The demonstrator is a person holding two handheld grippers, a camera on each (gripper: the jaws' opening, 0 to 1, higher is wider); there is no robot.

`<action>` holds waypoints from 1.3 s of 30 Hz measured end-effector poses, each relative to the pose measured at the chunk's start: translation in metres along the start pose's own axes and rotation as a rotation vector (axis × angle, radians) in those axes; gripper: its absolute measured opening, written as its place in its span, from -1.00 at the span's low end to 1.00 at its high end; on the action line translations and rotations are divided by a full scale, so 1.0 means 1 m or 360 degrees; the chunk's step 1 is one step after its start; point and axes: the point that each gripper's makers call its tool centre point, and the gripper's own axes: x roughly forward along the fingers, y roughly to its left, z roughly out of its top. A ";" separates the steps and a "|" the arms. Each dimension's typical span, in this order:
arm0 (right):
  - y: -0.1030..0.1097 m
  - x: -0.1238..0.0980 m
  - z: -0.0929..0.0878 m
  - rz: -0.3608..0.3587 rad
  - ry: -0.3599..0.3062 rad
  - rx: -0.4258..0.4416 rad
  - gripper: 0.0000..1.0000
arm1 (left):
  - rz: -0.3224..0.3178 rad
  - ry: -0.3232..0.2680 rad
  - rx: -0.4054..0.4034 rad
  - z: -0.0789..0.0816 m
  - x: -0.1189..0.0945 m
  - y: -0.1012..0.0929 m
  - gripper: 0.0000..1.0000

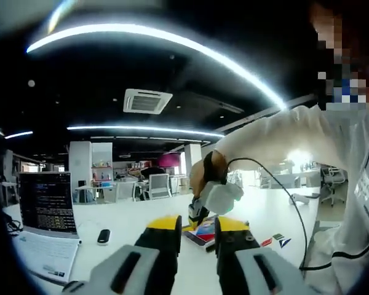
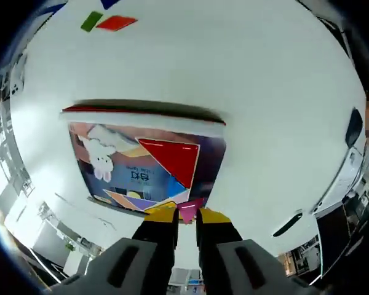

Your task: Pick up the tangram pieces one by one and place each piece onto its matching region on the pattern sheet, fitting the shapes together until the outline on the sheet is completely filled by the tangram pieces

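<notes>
The right gripper (image 2: 186,215) pinches a small pink tangram piece (image 2: 187,211) at the near edge of the colourful printed pattern sheet (image 2: 120,163), likely to seat it; the left gripper (image 1: 198,236) waits half-open, empty.

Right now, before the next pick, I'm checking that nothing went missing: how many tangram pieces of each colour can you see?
Red: 2, large red triangle on the illustrated pattern sheet, small red piece on the white table
Green: 1, small green piece
Blue: 1, small blue triangle
Pink: 1, small pink piece in the right gripper
Total: 5
</notes>
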 end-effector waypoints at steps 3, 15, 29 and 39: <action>0.001 0.009 -0.006 0.0012 -0.0005 0.0021 -0.74 | 0.0034 0.0006 -0.0021 -0.003 -0.002 0.009 -0.53; 0.011 0.028 0.003 0.0060 -0.0024 -0.0053 -0.73 | 0.0067 -0.0033 -0.0038 0.001 -0.010 0.014 -0.53; 0.007 0.028 0.002 -0.0004 0.0064 -0.0069 -0.55 | 0.0046 -0.0036 -0.0031 0.003 -0.008 0.012 -0.53; 0.016 -0.008 -0.048 -0.0151 0.0236 0.0420 -0.36 | 0.0040 -0.0030 -0.0032 0.002 -0.007 0.011 -0.53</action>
